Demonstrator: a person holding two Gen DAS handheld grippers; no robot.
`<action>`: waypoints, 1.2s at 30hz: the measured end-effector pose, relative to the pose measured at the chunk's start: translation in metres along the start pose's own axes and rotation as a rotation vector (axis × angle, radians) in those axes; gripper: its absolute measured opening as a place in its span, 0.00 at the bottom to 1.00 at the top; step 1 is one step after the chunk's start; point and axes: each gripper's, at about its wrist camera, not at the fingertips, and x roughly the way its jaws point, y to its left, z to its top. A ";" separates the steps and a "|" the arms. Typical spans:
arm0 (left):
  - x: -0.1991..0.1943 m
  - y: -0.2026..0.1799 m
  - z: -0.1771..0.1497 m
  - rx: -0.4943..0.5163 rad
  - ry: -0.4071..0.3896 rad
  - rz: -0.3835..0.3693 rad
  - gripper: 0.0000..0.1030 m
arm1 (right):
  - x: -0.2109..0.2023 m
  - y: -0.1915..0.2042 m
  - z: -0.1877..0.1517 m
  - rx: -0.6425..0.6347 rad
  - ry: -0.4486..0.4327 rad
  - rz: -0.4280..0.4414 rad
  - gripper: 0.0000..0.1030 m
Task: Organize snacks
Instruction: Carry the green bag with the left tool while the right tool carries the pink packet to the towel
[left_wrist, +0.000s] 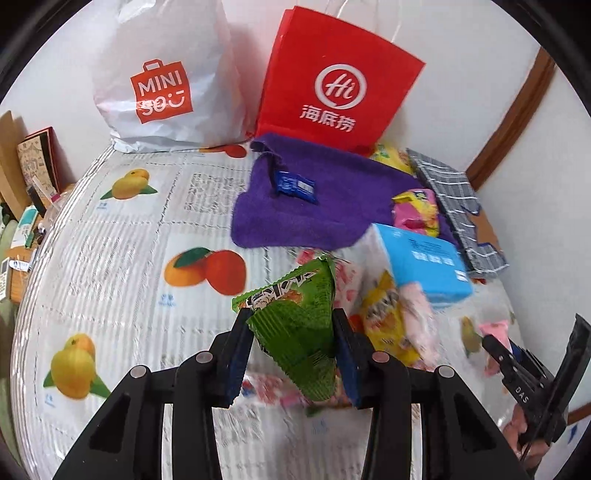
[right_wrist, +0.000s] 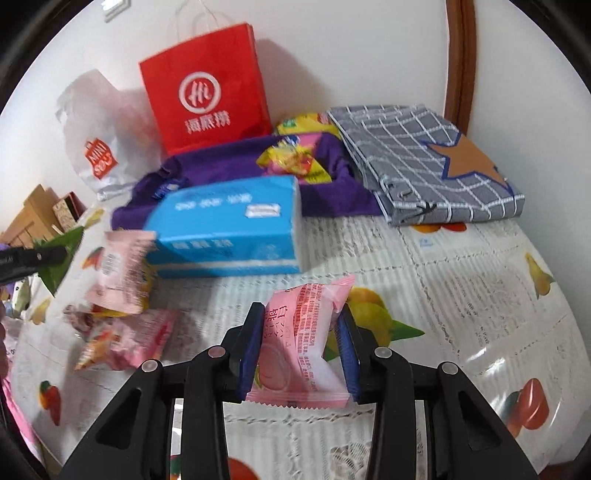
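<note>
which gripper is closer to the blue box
Right, though only by a little. The right gripper, shut on a pink snack packet, sits just in front of the blue box. The left gripper, holding a green triangular packet, sits farther off to its left.

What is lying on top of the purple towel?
On the purple towel lie a small blue packet and a pink-yellow candy bag. Anything under the towel is covered.

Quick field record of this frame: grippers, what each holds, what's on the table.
left gripper: shut on green packet
right gripper: shut on pink packet
table: fruit-print cover
blue box: behind the loose snack pile
purple cloth: small blue packet on it
back wall: red bag, white bag
</note>
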 end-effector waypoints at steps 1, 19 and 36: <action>-0.004 -0.002 -0.003 0.005 -0.002 -0.006 0.39 | -0.003 0.002 0.001 -0.002 -0.002 0.008 0.37; -0.044 -0.070 -0.011 0.101 -0.051 -0.109 0.39 | -0.046 0.010 0.027 -0.028 -0.050 -0.011 0.37; -0.046 -0.113 0.020 0.178 -0.065 -0.136 0.39 | -0.043 0.013 0.067 -0.054 -0.062 0.019 0.38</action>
